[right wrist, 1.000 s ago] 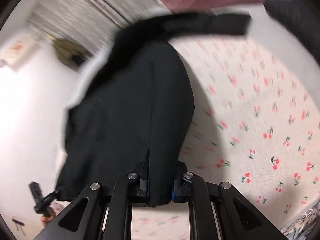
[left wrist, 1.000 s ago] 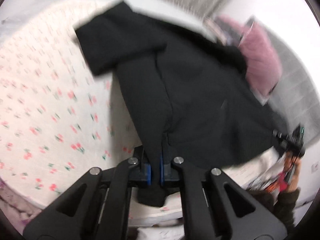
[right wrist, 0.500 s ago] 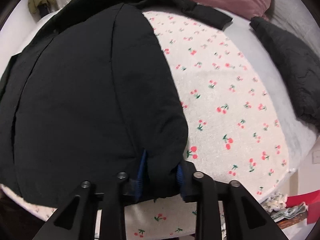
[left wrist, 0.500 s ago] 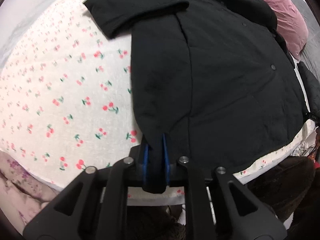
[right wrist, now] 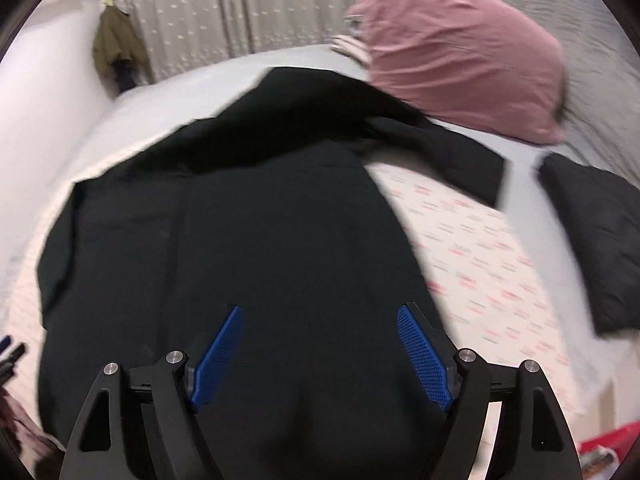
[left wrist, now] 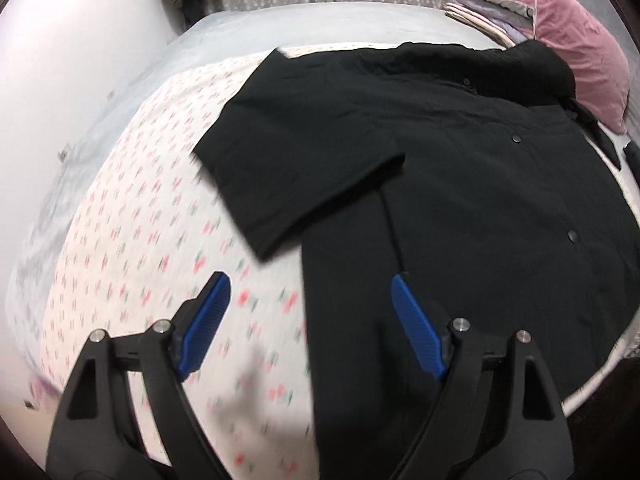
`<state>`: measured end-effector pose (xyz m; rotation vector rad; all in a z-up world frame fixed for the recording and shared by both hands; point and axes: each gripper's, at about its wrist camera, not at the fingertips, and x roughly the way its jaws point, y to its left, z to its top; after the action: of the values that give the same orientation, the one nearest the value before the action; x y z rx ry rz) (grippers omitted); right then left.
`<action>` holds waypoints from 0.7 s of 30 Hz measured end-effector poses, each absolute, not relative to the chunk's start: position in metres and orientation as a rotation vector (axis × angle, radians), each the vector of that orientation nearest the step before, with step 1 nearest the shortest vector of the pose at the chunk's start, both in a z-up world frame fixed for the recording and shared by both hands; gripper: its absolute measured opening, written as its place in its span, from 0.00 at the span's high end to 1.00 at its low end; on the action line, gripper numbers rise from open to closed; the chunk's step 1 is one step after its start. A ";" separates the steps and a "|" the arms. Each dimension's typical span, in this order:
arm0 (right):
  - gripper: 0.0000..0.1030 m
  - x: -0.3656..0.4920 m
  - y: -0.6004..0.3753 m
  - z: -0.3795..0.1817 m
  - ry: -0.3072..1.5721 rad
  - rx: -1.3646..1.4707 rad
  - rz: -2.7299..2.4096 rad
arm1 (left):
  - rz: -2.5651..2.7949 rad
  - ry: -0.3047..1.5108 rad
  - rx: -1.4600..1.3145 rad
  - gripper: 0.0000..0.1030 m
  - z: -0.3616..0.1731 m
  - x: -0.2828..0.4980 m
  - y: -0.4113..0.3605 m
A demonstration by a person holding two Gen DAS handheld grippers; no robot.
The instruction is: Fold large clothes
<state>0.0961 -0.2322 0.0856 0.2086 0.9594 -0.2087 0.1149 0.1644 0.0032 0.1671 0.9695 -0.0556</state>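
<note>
A large black coat (left wrist: 460, 184) with snap buttons lies spread flat on the bed's cherry-print sheet (left wrist: 132, 216), one sleeve stretched out to the left. My left gripper (left wrist: 308, 304) hovers over the coat's lower left edge, its jaws opening, nothing pinched between the blue pads. The right wrist view shows the same coat (right wrist: 256, 240) from its other side, its far sleeve reaching toward the pillow. My right gripper (right wrist: 320, 336) hangs above the coat's hem, its jaws opening too, and the fabric lies loose beneath them.
A pink pillow (right wrist: 460, 48) and a grey blanket (right wrist: 580, 20) sit at the head of the bed. Another dark garment (right wrist: 600, 240) lies folded on the right side. An olive jacket (right wrist: 116, 48) hangs by the curtain. The bed's edge runs just below both grippers.
Both grippers were shut on the coat's hem and have let it go, their jaws spreading wide. The coat has dropped flat onto the bed, and both grippers have pulled back from it.
</note>
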 end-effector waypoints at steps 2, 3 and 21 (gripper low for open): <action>0.21 0.121 -0.217 0.074 0.940 0.214 -0.152 | -0.052 0.969 0.204 0.20 -0.005 0.133 0.153; 0.21 0.131 -0.212 0.065 0.930 0.214 -0.128 | -0.056 0.972 0.224 0.20 -0.010 0.142 0.145; 0.21 0.189 -0.198 0.005 1.041 0.239 -0.098 | 0.033 0.812 0.047 0.90 0.007 0.226 0.184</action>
<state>0.1895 -0.1980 0.0053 0.2385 1.0408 -0.0984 0.2258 0.1840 0.0074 0.0465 0.8123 0.0333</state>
